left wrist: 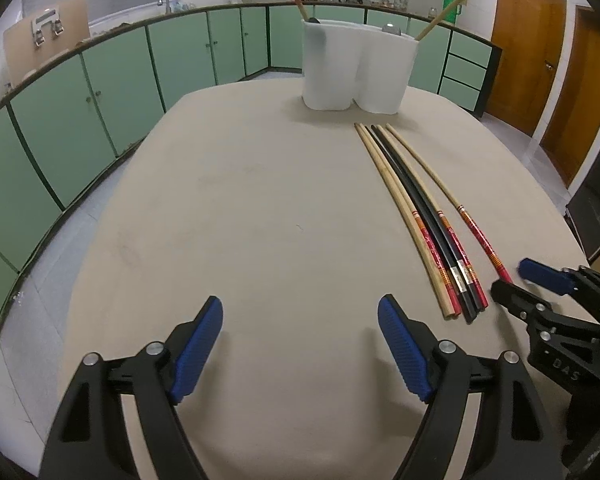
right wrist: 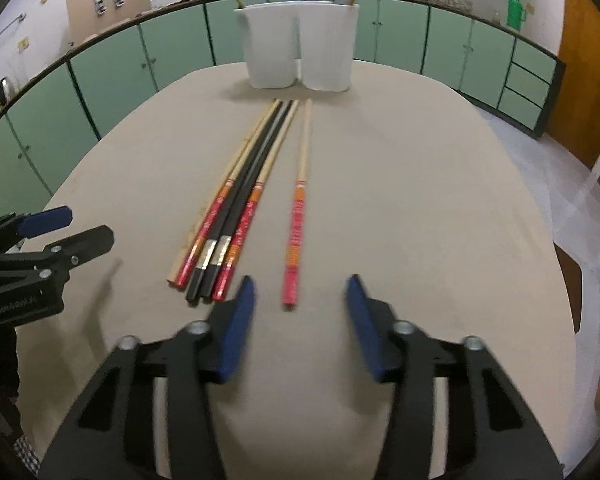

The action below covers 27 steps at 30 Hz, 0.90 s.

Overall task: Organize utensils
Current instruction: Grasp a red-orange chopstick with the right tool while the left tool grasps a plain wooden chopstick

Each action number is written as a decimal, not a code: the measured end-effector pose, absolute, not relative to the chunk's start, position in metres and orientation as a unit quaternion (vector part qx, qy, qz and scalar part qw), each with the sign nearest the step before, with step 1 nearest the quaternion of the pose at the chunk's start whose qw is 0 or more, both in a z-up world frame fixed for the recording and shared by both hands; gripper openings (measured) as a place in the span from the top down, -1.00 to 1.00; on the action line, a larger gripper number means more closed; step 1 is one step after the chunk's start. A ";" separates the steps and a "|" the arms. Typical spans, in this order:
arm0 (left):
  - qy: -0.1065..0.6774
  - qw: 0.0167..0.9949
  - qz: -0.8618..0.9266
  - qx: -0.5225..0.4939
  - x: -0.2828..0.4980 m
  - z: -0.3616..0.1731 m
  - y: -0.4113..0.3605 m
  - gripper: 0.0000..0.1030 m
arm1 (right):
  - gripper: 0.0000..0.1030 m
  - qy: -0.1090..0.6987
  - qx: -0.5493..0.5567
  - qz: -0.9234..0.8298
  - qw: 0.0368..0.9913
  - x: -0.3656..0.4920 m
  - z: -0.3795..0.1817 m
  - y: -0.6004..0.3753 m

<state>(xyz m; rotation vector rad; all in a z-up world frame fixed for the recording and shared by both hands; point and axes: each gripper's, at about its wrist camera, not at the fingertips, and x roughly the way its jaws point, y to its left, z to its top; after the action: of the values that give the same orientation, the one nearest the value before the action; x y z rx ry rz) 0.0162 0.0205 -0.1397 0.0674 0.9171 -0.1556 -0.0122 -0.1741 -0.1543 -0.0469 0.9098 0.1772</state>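
Now the right claw (right wrist: 300,292), jaws apart, straddles the lone chopstick (right wrist: 298,220) at lower centre; pinch squarely near its red end. Left claw (left wrist: 300,312) hangs spread over the tabletop (left wrist: 260,208).

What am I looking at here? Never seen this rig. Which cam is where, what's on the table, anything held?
No robot arm: a person holds one pair of tongs in each hand, each with a fisheye camera looking forward along its blue-padded fingers.

The left wrist view shows the left tongs wide open over bare table, with the right tongs at its right edge. The right wrist view shows the right tongs, pads blurred, around the near end of a lone red-handled chopstick without visibly pressing it. So nothing is held yet.

Beside it lies a bundle of chopsticks: plain wood, red-handled and black. At the far end stands a white two-compartment holder with a few utensils already inside.
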 end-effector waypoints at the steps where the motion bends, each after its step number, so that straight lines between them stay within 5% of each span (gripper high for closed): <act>1: 0.443 0.893 -0.076 0.033 0.016 -0.140 0.019 -0.52 | 0.46 0.438 -0.021 0.089 0.894 -0.013 -0.154 -0.173; 5: 0.446 0.891 -0.084 0.031 0.018 -0.141 0.013 -0.53 | 0.88 0.438 -0.009 0.091 0.894 -0.013 -0.153 -0.175; 27: 0.451 0.885 -0.103 0.056 0.022 -0.157 -0.030 -0.55 | 0.89 0.436 0.005 0.075 0.897 -0.008 -0.155 -0.196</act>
<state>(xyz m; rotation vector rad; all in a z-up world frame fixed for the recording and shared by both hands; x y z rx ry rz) 0.0216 -0.0299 -0.1571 0.1168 0.9391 -0.2136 -0.0076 -0.1961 -0.1548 0.0108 0.9031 0.1546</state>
